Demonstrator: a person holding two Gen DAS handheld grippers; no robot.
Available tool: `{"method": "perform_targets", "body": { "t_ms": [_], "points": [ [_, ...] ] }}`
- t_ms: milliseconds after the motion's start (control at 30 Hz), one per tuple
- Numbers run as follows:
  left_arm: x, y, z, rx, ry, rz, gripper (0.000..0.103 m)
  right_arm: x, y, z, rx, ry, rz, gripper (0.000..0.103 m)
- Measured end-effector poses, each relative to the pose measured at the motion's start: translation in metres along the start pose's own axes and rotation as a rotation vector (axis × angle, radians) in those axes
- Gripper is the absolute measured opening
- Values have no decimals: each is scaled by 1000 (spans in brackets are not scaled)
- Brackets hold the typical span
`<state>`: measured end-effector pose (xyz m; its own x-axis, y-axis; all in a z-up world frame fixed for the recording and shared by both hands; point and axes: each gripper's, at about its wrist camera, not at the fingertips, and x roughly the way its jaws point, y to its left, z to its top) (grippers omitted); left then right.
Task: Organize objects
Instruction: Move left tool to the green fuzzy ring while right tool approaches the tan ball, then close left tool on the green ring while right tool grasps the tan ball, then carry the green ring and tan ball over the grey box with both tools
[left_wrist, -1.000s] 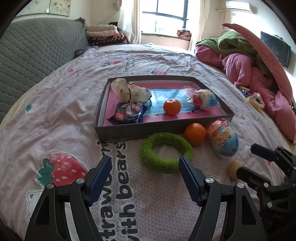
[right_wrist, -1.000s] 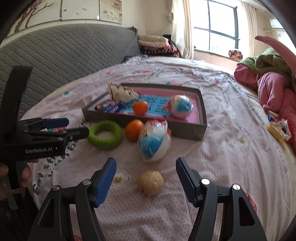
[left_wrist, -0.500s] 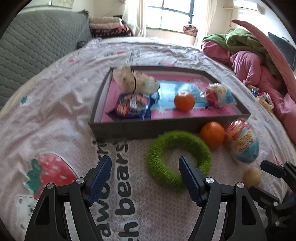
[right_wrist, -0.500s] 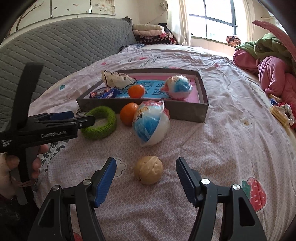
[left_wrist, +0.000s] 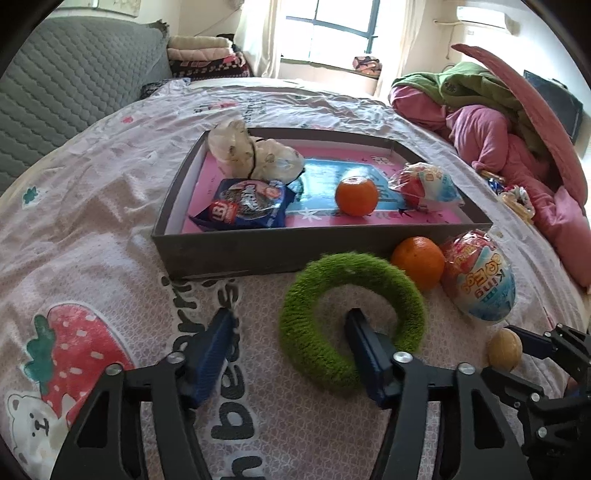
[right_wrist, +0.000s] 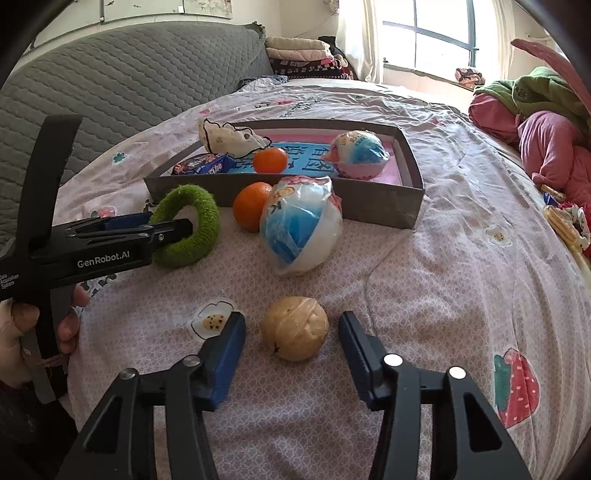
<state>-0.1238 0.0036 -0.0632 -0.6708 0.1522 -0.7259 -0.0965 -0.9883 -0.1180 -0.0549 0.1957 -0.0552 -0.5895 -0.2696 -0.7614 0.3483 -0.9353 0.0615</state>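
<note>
A green fuzzy ring (left_wrist: 351, 317) lies on the bedspread in front of the grey tray (left_wrist: 236, 251). My left gripper (left_wrist: 291, 332) is open; its right finger is inside the ring's hole and its left finger is outside, straddling the ring's near-left side. The ring looks tilted up in the right wrist view (right_wrist: 188, 225). My right gripper (right_wrist: 291, 332) is open with a tan wrapped ball (right_wrist: 294, 328) between its fingers. An orange (left_wrist: 418, 262) and a large wrapped toy egg (left_wrist: 480, 280) lie beside the ring.
The tray holds a blue snack pack (left_wrist: 243, 208), a white plush (left_wrist: 251, 155), an orange (left_wrist: 356, 195) and a wrapped egg (left_wrist: 424, 184). Pink and green bedding (left_wrist: 498, 110) is piled at the right. A grey headboard (right_wrist: 110, 85) is at the left.
Both grippers moved forward and down. The left now straddles the ring's side, and the ring has tipped up. The right now has the tan ball between its fingers.
</note>
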Motion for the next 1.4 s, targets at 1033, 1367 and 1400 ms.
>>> {"method": "perform_targets", "body": {
  "t_ms": [1033,1367,1400],
  "points": [
    [-45,5,5,-3,-131,-62,14,-37,5,14,-49,-212,23,35],
    [-55,3,9,5,-144,-61,14,-42,6,23,-51,-240,36,35],
    [-55,2,10,5,-144,-60,14,-42,6,25,-55,-244,40,35]
  ]
}}
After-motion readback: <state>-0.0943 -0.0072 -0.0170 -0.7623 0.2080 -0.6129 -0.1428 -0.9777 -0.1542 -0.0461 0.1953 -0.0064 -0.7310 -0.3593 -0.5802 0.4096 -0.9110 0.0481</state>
